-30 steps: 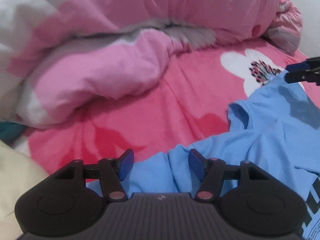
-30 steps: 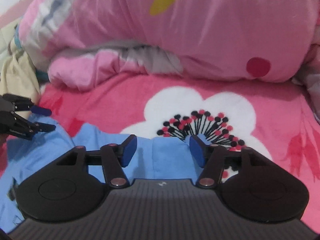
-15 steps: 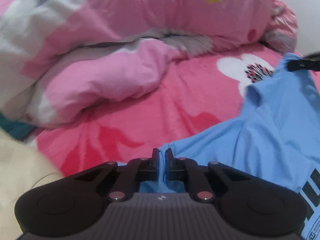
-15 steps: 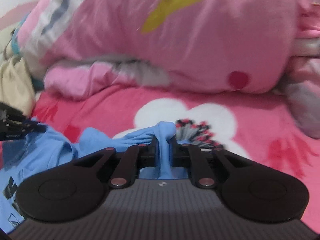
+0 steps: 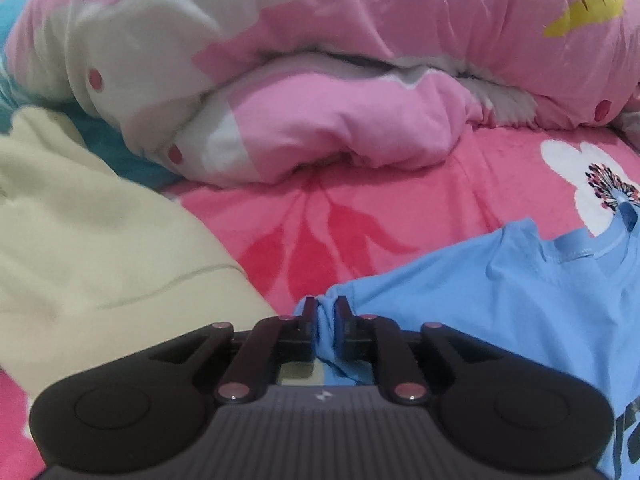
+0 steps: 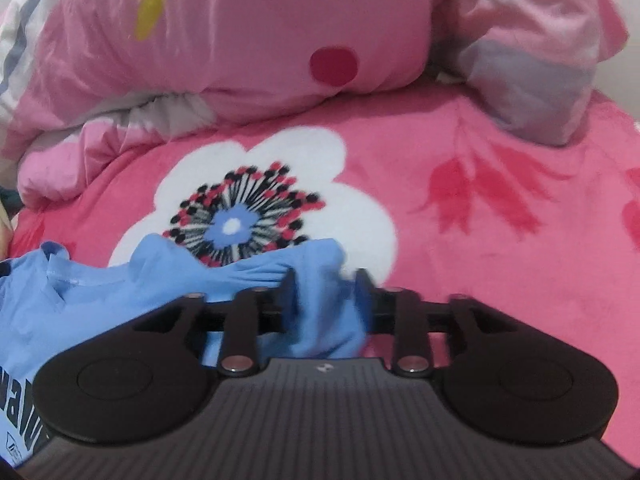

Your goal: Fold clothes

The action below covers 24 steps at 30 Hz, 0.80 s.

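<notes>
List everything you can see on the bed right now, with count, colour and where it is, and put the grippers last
Light blue cotton T-shirt: one, dark lettering at its edge, spread on the bed sheet, near right.
Cream fabric garment: one, pale yellow, near left.
Bright pink floral bed sheet: one, white flower print, under everything.
Puffy pink and white duvet: one, bunched along the far side.
Left gripper: one, black, shut on a pinch of the T-shirt's edge.
Right gripper: one, black, partly open with T-shirt cloth bunched between its fingers.
</notes>
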### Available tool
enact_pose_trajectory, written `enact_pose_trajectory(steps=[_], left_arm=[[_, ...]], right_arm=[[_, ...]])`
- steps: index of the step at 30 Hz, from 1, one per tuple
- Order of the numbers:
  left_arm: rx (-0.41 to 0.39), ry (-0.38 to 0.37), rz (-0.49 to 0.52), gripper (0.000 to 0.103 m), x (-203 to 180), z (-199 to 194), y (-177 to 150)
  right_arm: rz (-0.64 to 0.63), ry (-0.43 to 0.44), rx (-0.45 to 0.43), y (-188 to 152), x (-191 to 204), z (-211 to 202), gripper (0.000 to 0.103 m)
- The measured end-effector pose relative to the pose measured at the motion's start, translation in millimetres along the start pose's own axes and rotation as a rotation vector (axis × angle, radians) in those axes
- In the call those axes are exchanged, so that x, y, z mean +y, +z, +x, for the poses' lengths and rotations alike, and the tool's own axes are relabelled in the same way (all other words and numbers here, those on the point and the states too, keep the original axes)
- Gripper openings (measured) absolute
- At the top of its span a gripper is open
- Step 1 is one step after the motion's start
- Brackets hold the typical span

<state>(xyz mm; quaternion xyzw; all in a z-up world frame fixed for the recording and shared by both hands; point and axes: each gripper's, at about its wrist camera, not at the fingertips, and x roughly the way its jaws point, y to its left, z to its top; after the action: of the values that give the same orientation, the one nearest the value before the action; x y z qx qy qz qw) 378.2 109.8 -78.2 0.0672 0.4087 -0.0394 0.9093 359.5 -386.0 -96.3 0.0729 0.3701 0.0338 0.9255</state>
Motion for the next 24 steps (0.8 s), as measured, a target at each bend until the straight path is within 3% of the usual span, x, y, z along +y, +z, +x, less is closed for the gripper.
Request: enact_pose_trajectory(steps=[1, 4, 8, 12, 15, 19, 21, 23, 24], left_arm=[[-0.013, 0.017, 0.007, 0.027, 1, -6, 2], [-0.093, 0.067, 0.032, 0.042, 0, -28, 7], [-0.107, -0.082, 0.093, 0.051, -29, -33, 22], [-0.039, -0.216, 0.204, 0.052, -90, -8, 30], [-0.026, -0.229, 0.272, 0.051, -117, 14, 36], [-0.006, -0.226, 0.284, 0.049, -130, 38, 45], [0.011, -0.233, 0.281, 0.044, -131, 47, 45], [0.01, -0.244, 0.273, 0.04, -130, 50, 44], [0.006, -0.246, 0.269, 0.033, -129, 51, 42]], right_arm=[[-0.01, -0.012, -0.023, 2, -1, -9, 0.053], [-0.088, 0.058, -0.053, 9, 18, -18, 0.056], [-0.193, 0.157, -0.091, 17, 44, -31, 0.057], [-0.315, 0.249, -0.048, 18, 90, -8, 0.057], [-0.297, 0.266, 0.02, 20, 95, 17, 0.057], [-0.269, 0.288, 0.112, 23, 100, 49, 0.055], [-0.255, 0.298, 0.158, 24, 103, 65, 0.051], [-0.251, 0.297, 0.194, 23, 106, 76, 0.037], [-0.273, 0.282, 0.189, 19, 108, 75, 0.033]])
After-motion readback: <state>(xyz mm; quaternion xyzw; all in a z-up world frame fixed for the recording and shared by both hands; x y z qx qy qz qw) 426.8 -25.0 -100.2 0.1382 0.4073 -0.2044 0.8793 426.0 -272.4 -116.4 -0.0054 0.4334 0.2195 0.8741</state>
